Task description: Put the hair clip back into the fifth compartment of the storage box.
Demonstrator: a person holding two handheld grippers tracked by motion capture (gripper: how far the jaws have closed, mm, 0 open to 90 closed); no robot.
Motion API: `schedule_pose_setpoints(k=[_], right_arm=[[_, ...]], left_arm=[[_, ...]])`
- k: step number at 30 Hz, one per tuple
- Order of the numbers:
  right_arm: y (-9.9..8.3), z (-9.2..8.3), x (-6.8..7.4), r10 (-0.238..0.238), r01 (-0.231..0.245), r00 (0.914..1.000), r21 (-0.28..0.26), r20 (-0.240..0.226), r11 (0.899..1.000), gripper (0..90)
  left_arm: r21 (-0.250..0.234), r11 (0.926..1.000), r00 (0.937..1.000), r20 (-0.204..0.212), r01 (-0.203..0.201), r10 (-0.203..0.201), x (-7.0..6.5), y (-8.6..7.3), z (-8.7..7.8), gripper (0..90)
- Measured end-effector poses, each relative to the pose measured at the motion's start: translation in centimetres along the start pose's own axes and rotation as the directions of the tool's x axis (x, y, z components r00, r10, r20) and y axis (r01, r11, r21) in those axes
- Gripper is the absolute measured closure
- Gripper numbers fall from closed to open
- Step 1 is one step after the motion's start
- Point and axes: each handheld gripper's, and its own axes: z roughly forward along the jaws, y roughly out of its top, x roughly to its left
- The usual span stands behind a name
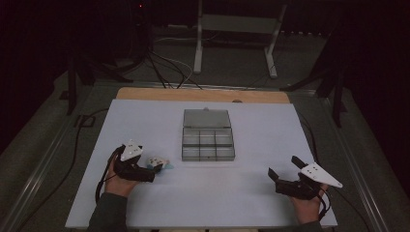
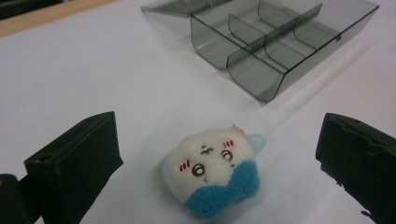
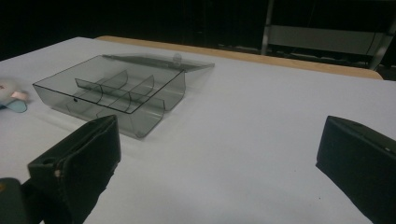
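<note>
Straddling plush toy (image 2: 212,177), left gripper (image 2: 217,163) (wide open)

Plush toy (image 3: 11,95) cut off by left edge, right gripper view.

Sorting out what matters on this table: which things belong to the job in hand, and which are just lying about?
In the job:
- plush toy, between the open jaws of the left hand-held gripper
- compartment box, lid open

Lying about:
- right hand-held gripper, open and idle
- cables on the floor
- metal stand behind the table
</note>
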Motion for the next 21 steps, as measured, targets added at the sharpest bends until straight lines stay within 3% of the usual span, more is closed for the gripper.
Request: schedule_pose_setpoints(k=[14,21], right_arm=[[0.0,0.0,0.0,0.003,-0.003,1.0000,0.002,0.001,1.000,0.0],[0.0,0.0,0.0,0.003,-0.003,1.0000,0.001,0.002,1.000,0.0]], left_arm=[[0.046,0.9989,0.9998,0.019,-0.007,0.006,0.2,-0.5,1.6,2.6],[0.064,0.9979,0.9996,0.026,0.012,-0.014,0.2,-1.0,2.2,6.2]])
